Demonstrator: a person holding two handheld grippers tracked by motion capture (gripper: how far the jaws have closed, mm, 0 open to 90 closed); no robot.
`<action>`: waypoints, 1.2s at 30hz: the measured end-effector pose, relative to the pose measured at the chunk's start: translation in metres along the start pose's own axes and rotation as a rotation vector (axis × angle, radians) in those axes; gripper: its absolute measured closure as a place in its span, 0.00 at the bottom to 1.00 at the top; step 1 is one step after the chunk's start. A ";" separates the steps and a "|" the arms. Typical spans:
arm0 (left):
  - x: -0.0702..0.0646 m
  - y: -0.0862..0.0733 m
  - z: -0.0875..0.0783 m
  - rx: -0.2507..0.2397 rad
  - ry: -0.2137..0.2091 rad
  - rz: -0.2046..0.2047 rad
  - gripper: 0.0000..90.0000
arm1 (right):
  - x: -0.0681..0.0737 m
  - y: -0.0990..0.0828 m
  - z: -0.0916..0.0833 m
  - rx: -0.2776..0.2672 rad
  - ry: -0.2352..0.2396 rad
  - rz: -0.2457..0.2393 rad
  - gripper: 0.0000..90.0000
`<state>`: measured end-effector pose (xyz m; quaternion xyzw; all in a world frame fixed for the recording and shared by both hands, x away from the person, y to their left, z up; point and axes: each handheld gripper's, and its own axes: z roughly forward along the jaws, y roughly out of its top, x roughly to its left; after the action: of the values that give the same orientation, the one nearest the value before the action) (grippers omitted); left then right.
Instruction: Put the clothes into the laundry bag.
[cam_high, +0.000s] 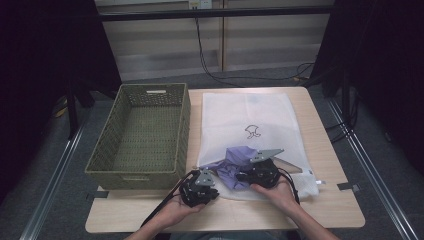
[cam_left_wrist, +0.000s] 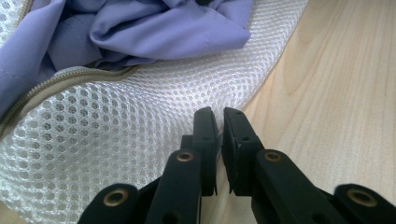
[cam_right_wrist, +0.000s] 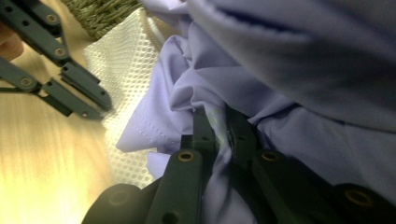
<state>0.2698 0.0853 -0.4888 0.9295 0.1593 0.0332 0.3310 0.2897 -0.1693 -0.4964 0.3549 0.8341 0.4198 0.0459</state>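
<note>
High view, purple garment (cam_high: 235, 162) half inside white mesh bag (cam_high: 247, 112), wicker basket (cam_high: 140, 135) beside

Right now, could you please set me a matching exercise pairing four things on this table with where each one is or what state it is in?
Things:
1. purple garment
2. mesh laundry bag
3. wicker basket
4. left gripper

Places or states:
A. empty, at the table's left side
B. clamped on the white mesh edge
C. bunched at the bag's zipped mouth, pinched by the right gripper
D. lying flat, white, with a small printed logo

Pairs: 1-C, 2-D, 3-A, 4-B
</note>
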 end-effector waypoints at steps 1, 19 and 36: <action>-0.001 0.000 0.001 -0.012 -0.004 -0.016 0.94 | -0.001 0.000 0.000 -0.001 -0.003 0.001 0.94; -0.001 0.000 0.001 -0.015 0.000 0.000 0.94 | -0.020 0.003 0.000 -0.025 -0.067 0.052 0.93; 0.001 0.000 0.000 0.005 -0.005 0.030 0.94 | -0.031 0.015 0.007 -0.020 -0.118 0.077 0.92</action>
<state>0.2711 0.0860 -0.4887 0.9327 0.1444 0.0357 0.3285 0.3238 -0.1785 -0.4974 0.4104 0.8114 0.4080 0.0822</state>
